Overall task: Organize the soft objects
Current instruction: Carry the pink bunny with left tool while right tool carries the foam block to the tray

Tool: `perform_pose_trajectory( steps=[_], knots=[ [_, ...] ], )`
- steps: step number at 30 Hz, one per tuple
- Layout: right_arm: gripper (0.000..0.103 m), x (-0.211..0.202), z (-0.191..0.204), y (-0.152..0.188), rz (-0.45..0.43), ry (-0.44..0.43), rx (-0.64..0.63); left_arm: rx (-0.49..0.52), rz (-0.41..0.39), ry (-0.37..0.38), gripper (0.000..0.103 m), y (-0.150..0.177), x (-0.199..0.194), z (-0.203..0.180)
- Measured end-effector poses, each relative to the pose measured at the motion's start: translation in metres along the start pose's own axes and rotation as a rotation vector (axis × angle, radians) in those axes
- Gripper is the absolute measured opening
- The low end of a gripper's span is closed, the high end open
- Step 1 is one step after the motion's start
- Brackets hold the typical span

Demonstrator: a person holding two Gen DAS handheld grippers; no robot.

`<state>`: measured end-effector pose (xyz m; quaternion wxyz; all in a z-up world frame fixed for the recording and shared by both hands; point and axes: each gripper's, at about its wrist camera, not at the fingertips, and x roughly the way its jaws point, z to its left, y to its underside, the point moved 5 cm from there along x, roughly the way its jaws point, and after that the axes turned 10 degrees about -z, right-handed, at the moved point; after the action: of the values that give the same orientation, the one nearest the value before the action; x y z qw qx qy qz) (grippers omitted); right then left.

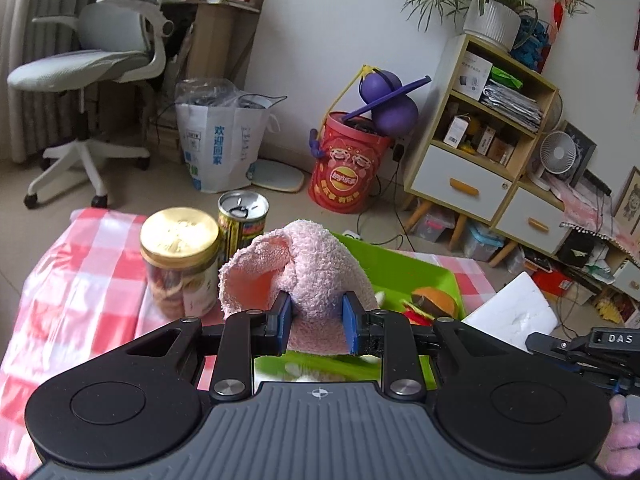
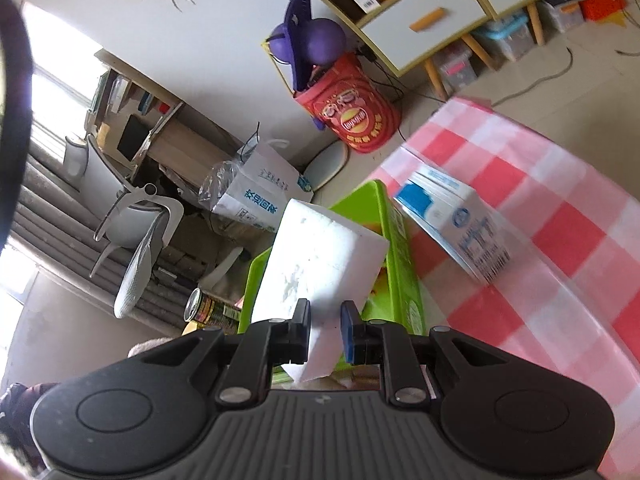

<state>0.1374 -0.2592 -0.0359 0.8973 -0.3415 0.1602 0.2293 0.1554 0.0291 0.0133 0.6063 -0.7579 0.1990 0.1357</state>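
My left gripper [image 1: 316, 322] is shut on a fluffy pink towel [image 1: 304, 268] and holds it above the green tray [image 1: 416, 268]. A plush burger [image 1: 436, 300] lies in the tray. My right gripper [image 2: 325, 330] is shut on a white foam block [image 2: 316, 260], held tilted above the green tray [image 2: 400, 248]. The block also shows in the left wrist view [image 1: 516, 312] at the right.
A gold-lidded jar [image 1: 180, 260] and a drink can [image 1: 242, 220] stand on the red-checked tablecloth [image 1: 80, 264] left of the tray. A white-blue carton [image 2: 456, 220] lies on the cloth [image 2: 552, 208] right of the tray. Floor, red bucket [image 1: 348, 164], chair and cabinet lie beyond.
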Motion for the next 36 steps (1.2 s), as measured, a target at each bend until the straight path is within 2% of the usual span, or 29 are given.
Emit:
perform_pose_trajectory(
  steps=[7,12,15,21,26,30,36],
  knots=[
    [0.000,0.029,0.011,0.007,-0.010,0.015,-0.141,0.023,-0.015,-0.033,0.026,0.003,0.042,-0.001],
    [0.000,0.045,0.020,0.019,-0.023,0.043,-0.292,0.092,0.000,-0.062,0.026,0.013,0.075,-0.004],
    [0.000,0.050,0.025,0.026,-0.028,0.062,-0.377,0.152,0.025,-0.095,0.026,0.024,0.091,-0.008],
    [0.000,0.059,0.025,0.042,-0.013,0.109,-0.500,0.196,0.066,-0.093,0.026,0.037,0.111,-0.014],
    [0.000,0.061,0.023,0.050,0.004,0.129,-0.551,0.218,0.098,-0.103,0.027,0.043,0.124,-0.013],
    [0.000,0.062,0.019,0.050,0.014,0.135,-0.542,0.217,0.118,-0.112,0.028,0.047,0.128,-0.012],
    [0.000,0.060,0.019,0.047,0.009,0.131,-0.519,0.207,0.097,-0.107,0.040,0.044,0.120,-0.014]
  ],
)
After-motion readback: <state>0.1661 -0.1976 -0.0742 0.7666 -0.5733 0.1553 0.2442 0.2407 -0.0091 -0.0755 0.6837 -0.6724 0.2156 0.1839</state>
